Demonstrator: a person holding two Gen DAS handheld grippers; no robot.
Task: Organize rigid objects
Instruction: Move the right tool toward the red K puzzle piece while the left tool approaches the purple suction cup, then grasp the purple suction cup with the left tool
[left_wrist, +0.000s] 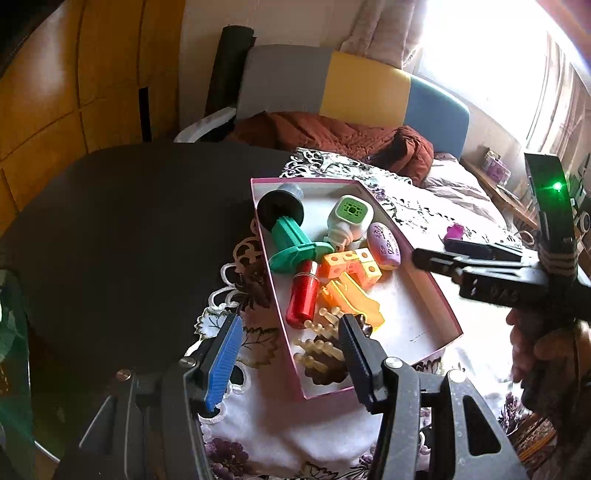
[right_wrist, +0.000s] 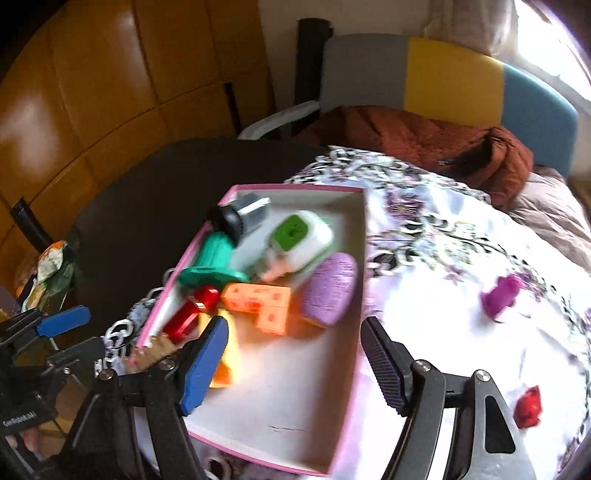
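Note:
A pink-rimmed box (left_wrist: 439, 295) (right_wrist: 360, 258) sits on a floral cloth and holds several toys: a green stand (left_wrist: 291, 243), a green-white cube toy (left_wrist: 351, 214), a purple oval (left_wrist: 384, 243), orange blocks (left_wrist: 351, 267), a red cylinder (left_wrist: 304, 295) and a wooden peg piece (left_wrist: 321, 354). My left gripper (left_wrist: 288, 354) is open and empty over the box's near corner. My right gripper (right_wrist: 291, 358) is open and empty above the box's bare end. A purple toy (right_wrist: 500, 295) and a red toy (right_wrist: 528, 406) lie on the cloth right of the box.
The cloth (right_wrist: 443, 332) covers part of a dark round table (left_wrist: 129, 240). A chair with a rust-coloured jacket (left_wrist: 332, 136) stands behind the table. Wooden cabinets (right_wrist: 92, 92) are at the left. The right gripper also shows in the left wrist view (left_wrist: 432, 258).

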